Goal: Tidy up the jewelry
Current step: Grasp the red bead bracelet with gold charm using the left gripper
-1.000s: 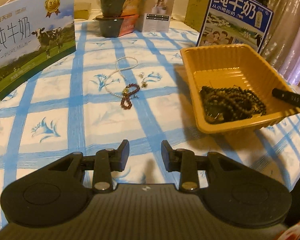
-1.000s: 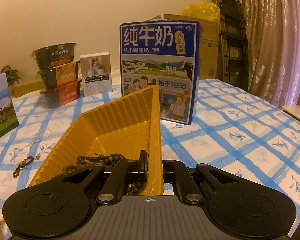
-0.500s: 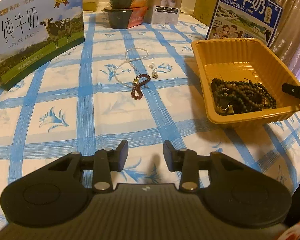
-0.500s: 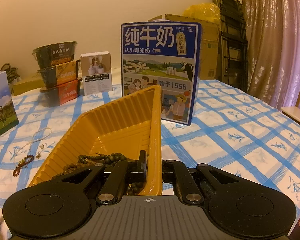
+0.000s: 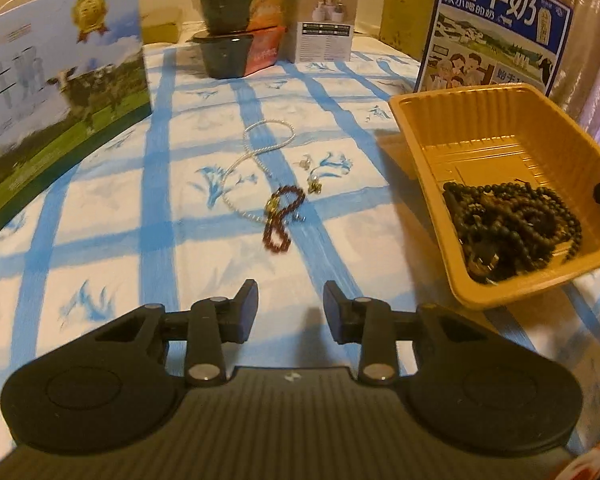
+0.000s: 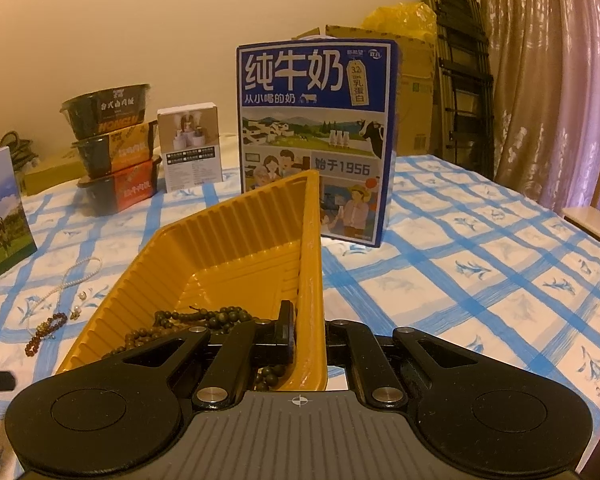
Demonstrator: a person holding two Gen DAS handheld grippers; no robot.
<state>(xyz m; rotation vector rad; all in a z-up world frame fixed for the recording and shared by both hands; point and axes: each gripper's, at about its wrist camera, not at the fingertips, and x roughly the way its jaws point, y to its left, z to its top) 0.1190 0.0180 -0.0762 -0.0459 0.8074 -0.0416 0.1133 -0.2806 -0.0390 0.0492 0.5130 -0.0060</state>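
A dark red bead bracelet (image 5: 280,220) lies on the blue-checked cloth, touching the end of a pearl necklace (image 5: 268,122); two small earrings (image 5: 314,188) rest beside them. My left gripper (image 5: 290,296) hovers just short of the bracelet, its jaws closing with nothing between them. To the right sits an orange plastic tray (image 5: 496,128) holding dark bead strands (image 5: 512,224). In the right wrist view my right gripper (image 6: 310,322) is shut on the tray (image 6: 228,240) wall, one finger inside by the dark beads (image 6: 204,316). The red bracelet (image 6: 46,332) shows at far left.
A blue milk carton (image 6: 316,136) stands behind the tray. A green-and-white milk box (image 5: 56,100) stands at the left. Stacked black bowls (image 5: 236,32) and a small white box (image 5: 324,36) are at the back. A folded ladder (image 6: 464,80) and curtain stand beyond the table.
My left gripper has moved forward and slightly down toward the bracelet and pearls, which now look nearer. The right gripper and the tray have stayed still.
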